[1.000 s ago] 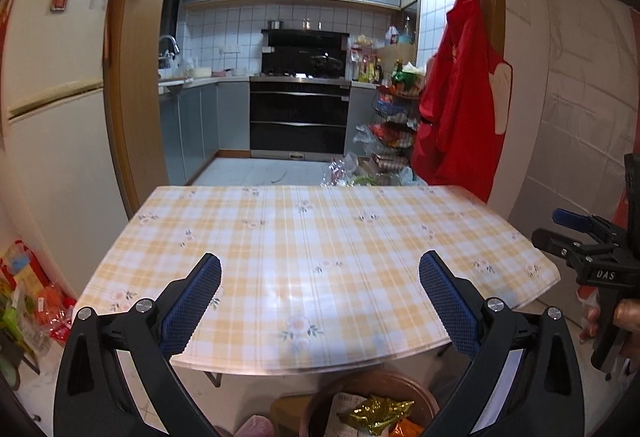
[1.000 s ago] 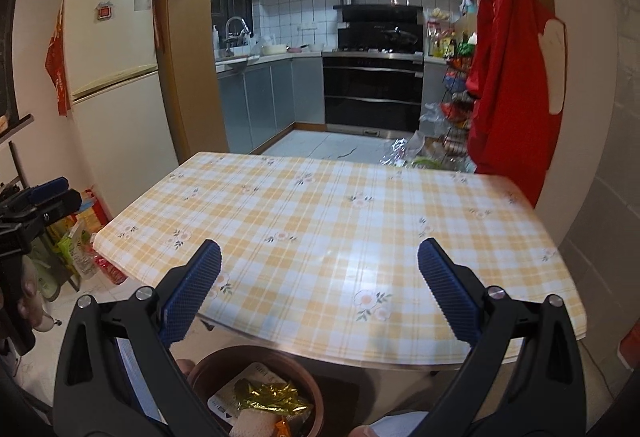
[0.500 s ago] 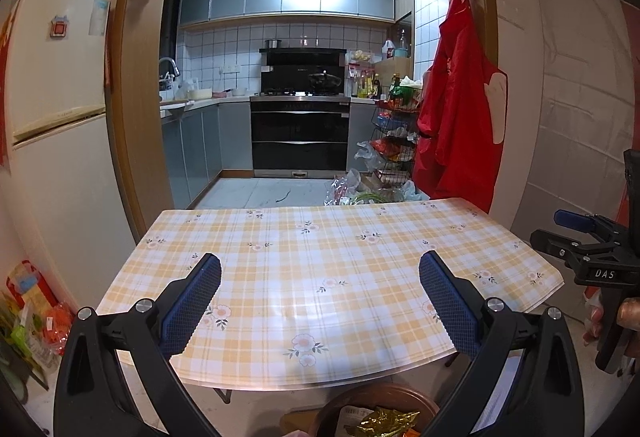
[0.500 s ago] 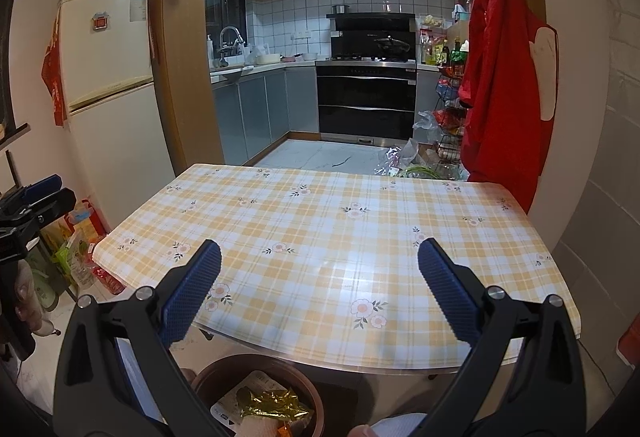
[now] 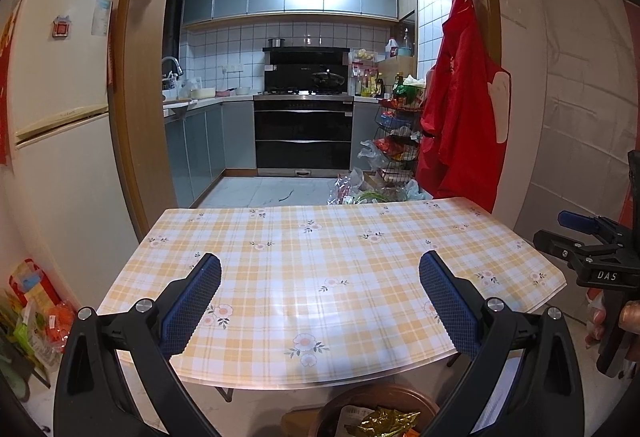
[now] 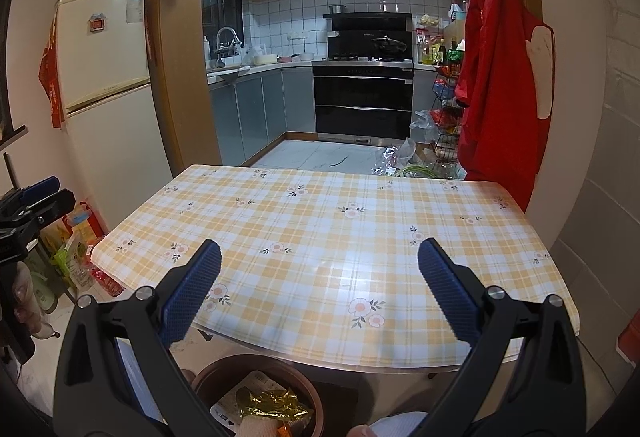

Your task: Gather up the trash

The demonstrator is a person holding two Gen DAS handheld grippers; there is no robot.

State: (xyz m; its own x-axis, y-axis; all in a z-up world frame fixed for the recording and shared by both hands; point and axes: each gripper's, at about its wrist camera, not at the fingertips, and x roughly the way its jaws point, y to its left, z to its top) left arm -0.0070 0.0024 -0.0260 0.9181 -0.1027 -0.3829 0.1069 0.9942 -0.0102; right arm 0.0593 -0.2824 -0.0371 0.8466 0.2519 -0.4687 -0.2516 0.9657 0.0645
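Observation:
A brown round bin (image 6: 224,373) stands on the floor below the table's near edge, holding a gold foil wrapper (image 6: 272,403) and paper trash; it also shows in the left wrist view (image 5: 380,397). My left gripper (image 5: 320,289) is open and empty, above the near edge of the checked table (image 5: 320,249). My right gripper (image 6: 320,289) is open and empty, also above the near edge. Each gripper shows at the side of the other's view: the right one (image 5: 592,253) and the left one (image 6: 28,209).
The yellow checked tablecloth (image 6: 340,237) has nothing on it. A fridge (image 6: 104,97) stands left, with bags (image 6: 76,257) on the floor beside it. A red apron (image 6: 496,77) hangs right. Grocery bags (image 5: 372,189) lie on the kitchen floor beyond.
Both grippers have risen and drawn back from the table; the view tilts up, showing more ceiling. Both stay open.

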